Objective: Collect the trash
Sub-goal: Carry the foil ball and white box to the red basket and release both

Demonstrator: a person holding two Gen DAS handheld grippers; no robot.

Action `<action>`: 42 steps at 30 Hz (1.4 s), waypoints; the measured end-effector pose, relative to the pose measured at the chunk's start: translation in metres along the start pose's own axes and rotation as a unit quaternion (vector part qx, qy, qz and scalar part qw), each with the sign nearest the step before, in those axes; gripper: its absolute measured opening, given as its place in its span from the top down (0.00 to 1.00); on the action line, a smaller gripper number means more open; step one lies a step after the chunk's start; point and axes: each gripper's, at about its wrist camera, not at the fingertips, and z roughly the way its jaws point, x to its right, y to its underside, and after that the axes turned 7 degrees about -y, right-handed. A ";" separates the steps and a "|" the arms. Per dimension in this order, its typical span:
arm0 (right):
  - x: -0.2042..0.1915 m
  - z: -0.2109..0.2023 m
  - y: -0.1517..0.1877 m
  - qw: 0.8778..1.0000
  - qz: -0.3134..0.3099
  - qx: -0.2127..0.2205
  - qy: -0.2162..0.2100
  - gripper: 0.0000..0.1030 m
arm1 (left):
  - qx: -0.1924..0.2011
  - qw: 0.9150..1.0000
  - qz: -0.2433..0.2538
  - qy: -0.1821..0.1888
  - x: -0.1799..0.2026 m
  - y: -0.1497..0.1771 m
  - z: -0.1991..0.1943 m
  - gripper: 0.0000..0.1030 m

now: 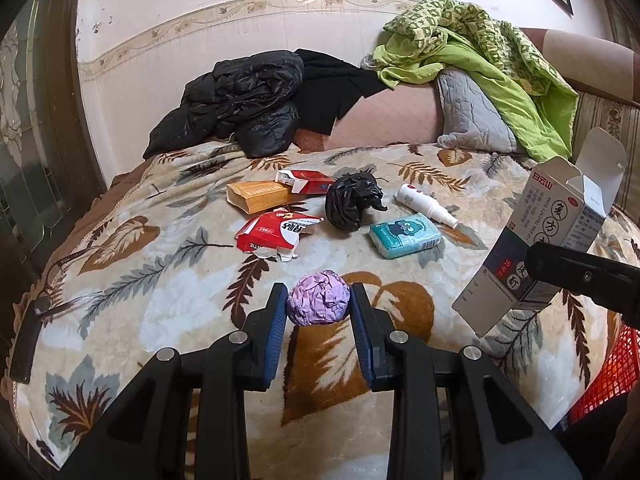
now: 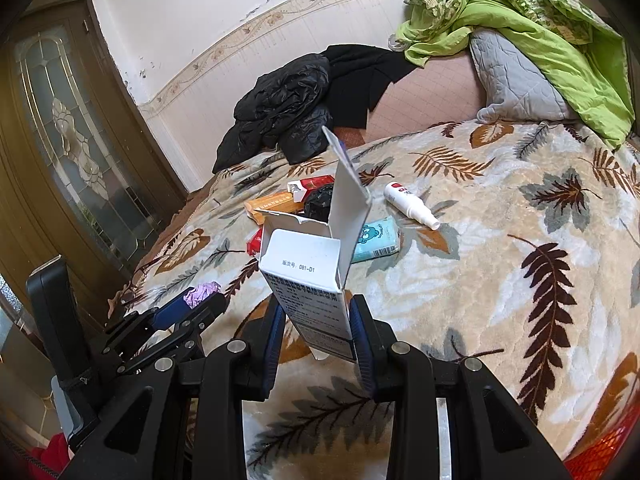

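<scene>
My left gripper (image 1: 319,306) is shut on a crumpled purple paper ball (image 1: 319,298), held above the leaf-patterned blanket (image 1: 160,280). My right gripper (image 2: 318,312) is shut on an opened white medicine box (image 2: 308,276), its flap standing up; the same box (image 1: 536,240) shows at the right of the left wrist view. Further back on the bed lie a torn red-and-white carton (image 1: 276,232), an orange box (image 1: 256,196), a red cigarette pack (image 1: 308,180), a crumpled black bag (image 1: 352,200), a teal tissue pack (image 1: 404,238) and a white spray bottle (image 1: 424,202).
A black jacket (image 1: 240,104) and a green quilt (image 1: 480,60) over a grey pillow (image 1: 468,116) lie at the far side of the bed. Glasses (image 1: 64,280) rest at the bed's left edge. A red mesh basket (image 1: 612,376) sits low right. A glazed door (image 2: 68,140) stands left.
</scene>
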 end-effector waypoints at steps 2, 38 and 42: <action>0.000 0.000 0.000 1.000 0.000 0.000 0.000 0.66 | 0.000 1.000 0.000 0.001 0.000 0.000 0.000 0.71; 0.000 0.000 0.000 1.000 0.000 0.000 0.000 0.66 | -0.005 1.000 -0.003 0.003 -0.004 0.001 0.003 0.71; 0.000 0.000 0.001 1.000 0.001 0.001 -0.001 0.66 | -0.005 1.000 -0.003 0.003 -0.004 0.001 0.003 0.71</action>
